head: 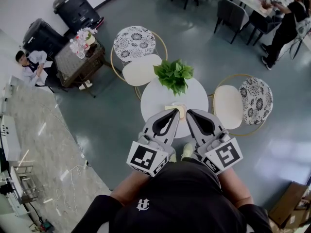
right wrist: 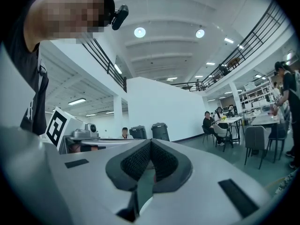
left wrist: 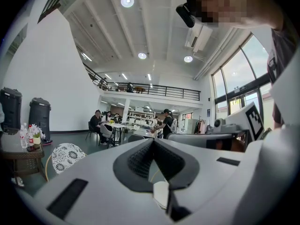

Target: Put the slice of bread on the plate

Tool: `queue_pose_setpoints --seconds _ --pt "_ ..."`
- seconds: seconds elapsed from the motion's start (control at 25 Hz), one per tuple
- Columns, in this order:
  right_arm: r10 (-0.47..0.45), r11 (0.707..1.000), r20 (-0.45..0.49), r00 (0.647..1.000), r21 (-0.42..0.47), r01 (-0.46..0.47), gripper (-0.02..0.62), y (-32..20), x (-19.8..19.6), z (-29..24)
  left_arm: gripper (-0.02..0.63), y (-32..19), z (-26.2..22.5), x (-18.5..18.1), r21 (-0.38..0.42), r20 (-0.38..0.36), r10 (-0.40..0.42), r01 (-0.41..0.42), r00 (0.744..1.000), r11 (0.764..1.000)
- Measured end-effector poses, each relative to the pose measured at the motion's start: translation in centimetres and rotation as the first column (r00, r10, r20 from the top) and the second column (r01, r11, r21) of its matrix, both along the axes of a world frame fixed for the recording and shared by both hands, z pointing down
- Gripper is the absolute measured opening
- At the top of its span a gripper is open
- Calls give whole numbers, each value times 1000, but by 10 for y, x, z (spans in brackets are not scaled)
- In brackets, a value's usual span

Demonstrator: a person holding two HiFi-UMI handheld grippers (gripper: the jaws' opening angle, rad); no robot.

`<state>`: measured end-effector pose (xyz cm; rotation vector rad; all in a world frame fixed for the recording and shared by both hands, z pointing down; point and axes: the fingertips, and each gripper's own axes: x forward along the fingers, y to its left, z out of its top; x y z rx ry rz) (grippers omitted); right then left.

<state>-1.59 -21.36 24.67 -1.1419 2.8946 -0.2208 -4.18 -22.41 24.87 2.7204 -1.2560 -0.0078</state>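
Observation:
In the head view a tan slice of bread [head: 179, 108] lies on the small round white table [head: 155, 98], just beyond my gripper tips. I cannot make out a plate against the white top. My left gripper [head: 176, 111] and right gripper [head: 188, 112] are held side by side in front of my chest, pointing level over the table's near edge. Both are shut with nothing between the jaws. In the left gripper view the left gripper [left wrist: 153, 141] has its tips meeting. The right gripper [right wrist: 150, 141] looks the same in its own view. Neither gripper view shows the bread.
A green potted plant [head: 174, 75] stands on the table behind the bread. Chairs with patterned cushions [head: 134, 42] [head: 256, 100] flank the table. Two black bins [head: 77, 8], a side table with bottles [head: 80, 57], seated people [head: 31, 64] and a marble counter [head: 29, 130] lie around.

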Motion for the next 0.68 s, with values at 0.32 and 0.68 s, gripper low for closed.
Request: queue_pose_setpoints --seconds 0.32,0.68 --pt "-5 1000 -5 1000 12 5 5 3 -1 -1 6 4 -1 0 12 -1 -1 1 1000 1000" --pt "-8 1000 -9 1000 29 8 5 7 -2 -11 6 8 -12 -1 25 -3 -4 4 1000 1000"
